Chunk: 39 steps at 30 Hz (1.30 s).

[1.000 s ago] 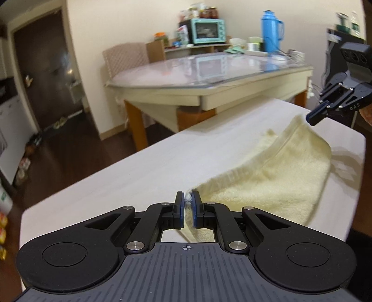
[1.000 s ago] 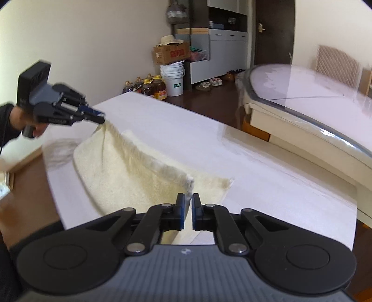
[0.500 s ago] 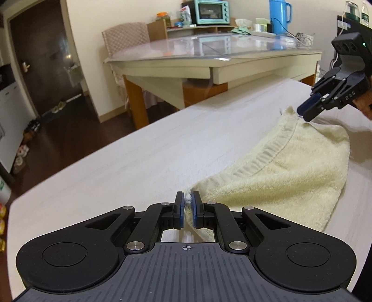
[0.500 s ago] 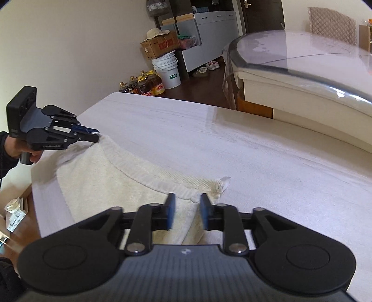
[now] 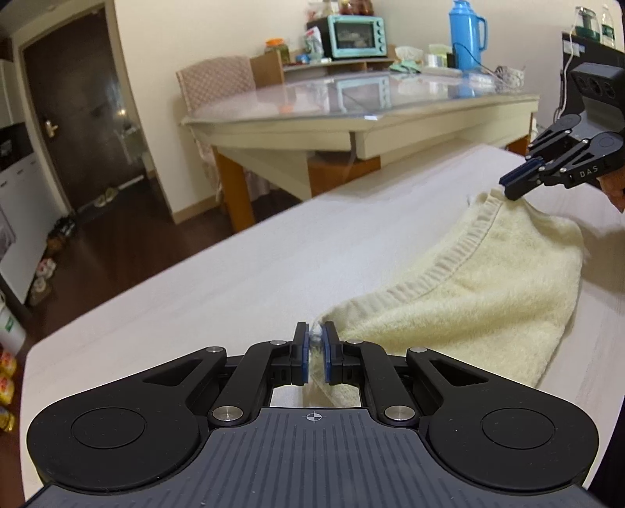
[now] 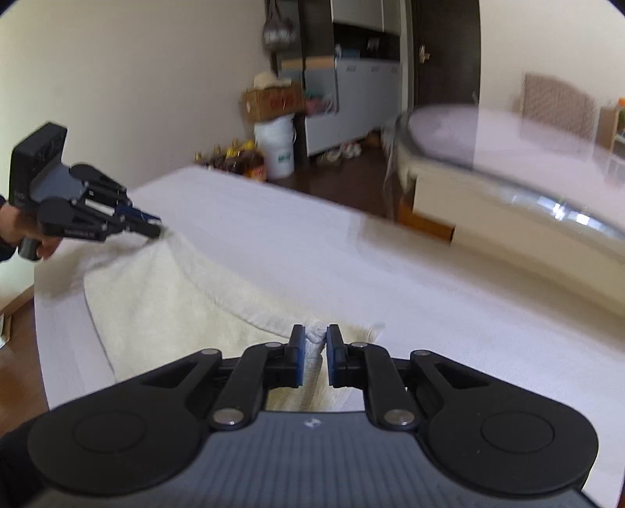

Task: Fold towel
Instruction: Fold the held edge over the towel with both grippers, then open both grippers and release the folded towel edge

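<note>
A cream towel [image 5: 468, 297] lies folded over on the white table [image 5: 234, 281], its hemmed edge stretched between the two grippers. My left gripper [image 5: 315, 346] is shut on the towel's near corner. The right gripper [image 5: 508, 187], at the far right in the left wrist view, pinches the opposite corner and holds it slightly raised. In the right wrist view, my right gripper [image 6: 314, 344] has a bunched corner of the towel [image 6: 164, 297] clamped between its blue pads. The left gripper [image 6: 154, 230] grips the far corner at the left, a hand behind it.
A glass-topped dining table [image 5: 351, 101] stands beyond the white table, with a chair [image 5: 215, 82], a teal oven [image 5: 357, 35] and a blue flask [image 5: 466, 35]. A white bucket [image 6: 279, 148] and bottles [image 6: 234, 156] sit on the floor past the table's far edge [image 6: 195, 172].
Half a second ago the right gripper stood open over the towel corner; now it is shut on it again. Both views sit a little higher and the towel edge is pulled tauter.
</note>
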### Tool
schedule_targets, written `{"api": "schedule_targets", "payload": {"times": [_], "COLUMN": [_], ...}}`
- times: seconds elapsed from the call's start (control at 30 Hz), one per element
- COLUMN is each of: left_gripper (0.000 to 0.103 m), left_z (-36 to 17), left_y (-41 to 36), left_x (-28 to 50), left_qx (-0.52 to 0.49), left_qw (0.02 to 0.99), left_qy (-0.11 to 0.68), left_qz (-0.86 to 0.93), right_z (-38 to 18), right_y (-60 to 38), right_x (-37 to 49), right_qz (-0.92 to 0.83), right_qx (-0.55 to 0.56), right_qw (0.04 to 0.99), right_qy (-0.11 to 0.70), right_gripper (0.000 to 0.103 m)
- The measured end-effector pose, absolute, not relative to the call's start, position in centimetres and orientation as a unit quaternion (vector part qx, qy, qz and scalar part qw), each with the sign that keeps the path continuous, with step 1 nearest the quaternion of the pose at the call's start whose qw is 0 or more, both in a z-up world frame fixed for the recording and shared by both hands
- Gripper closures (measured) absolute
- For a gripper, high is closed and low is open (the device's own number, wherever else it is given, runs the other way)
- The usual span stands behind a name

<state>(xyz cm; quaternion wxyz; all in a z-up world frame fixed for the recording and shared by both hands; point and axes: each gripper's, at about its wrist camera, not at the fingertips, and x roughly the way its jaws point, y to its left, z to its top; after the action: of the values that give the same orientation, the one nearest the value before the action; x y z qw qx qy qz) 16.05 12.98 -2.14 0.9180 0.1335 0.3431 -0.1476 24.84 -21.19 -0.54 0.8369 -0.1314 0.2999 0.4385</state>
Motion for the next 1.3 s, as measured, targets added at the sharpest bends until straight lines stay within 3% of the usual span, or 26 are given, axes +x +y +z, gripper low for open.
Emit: {"api": "schedule_targets", "payload": {"times": [0.37, 0.43, 0.5, 0.6, 0.7, 0.8, 0.93, 1.3], "left_gripper": [0.086, 0.077, 0.075, 0.065, 0.049, 0.047, 0.038, 0.023], "left_z": [-3.1, -3.1, -3.0, -2.5, -1.7, -0.8, 0.4, 1.7], "left_y": [12.5, 12.6, 12.8, 13.7, 15.5, 17.0, 18.4, 20.6], "left_x": [17.0, 16.9, 16.7, 16.5, 16.2, 15.3, 13.1, 7.0], "left_qx": [0.143, 0.149, 0.149, 0.124, 0.081, 0.058, 0.046, 0.032], "left_qw": [0.917, 0.918, 0.919, 0.925, 0.933, 0.94, 0.948, 0.959], "left_qy": [0.347, 0.345, 0.343, 0.336, 0.331, 0.322, 0.307, 0.277], "left_qz": [-0.134, -0.129, -0.125, -0.122, -0.114, -0.094, -0.068, -0.056], "right_z": [-3.1, -2.8, -1.8, -0.1, 1.2, 1.7, 1.4, -2.7], "right_y": [-21.0, -21.2, -21.5, -21.5, -20.5, -18.3, -13.4, 0.8], "right_x": [27.8, 27.6, 26.8, 24.8, 22.0, 18.7, 13.8, 5.6], "right_qz": [0.411, 0.408, 0.406, 0.408, 0.422, 0.446, 0.474, 0.482], "right_qx": [-0.124, -0.117, -0.111, -0.099, -0.093, -0.101, -0.161, -0.385], "right_qw": [0.84, 0.844, 0.852, 0.859, 0.857, 0.845, 0.826, 0.769], "right_qy": [0.332, 0.327, 0.313, 0.292, 0.28, 0.276, 0.258, 0.168], "right_gripper": [0.088, 0.081, 0.077, 0.056, 0.054, 0.045, 0.045, 0.065]}}
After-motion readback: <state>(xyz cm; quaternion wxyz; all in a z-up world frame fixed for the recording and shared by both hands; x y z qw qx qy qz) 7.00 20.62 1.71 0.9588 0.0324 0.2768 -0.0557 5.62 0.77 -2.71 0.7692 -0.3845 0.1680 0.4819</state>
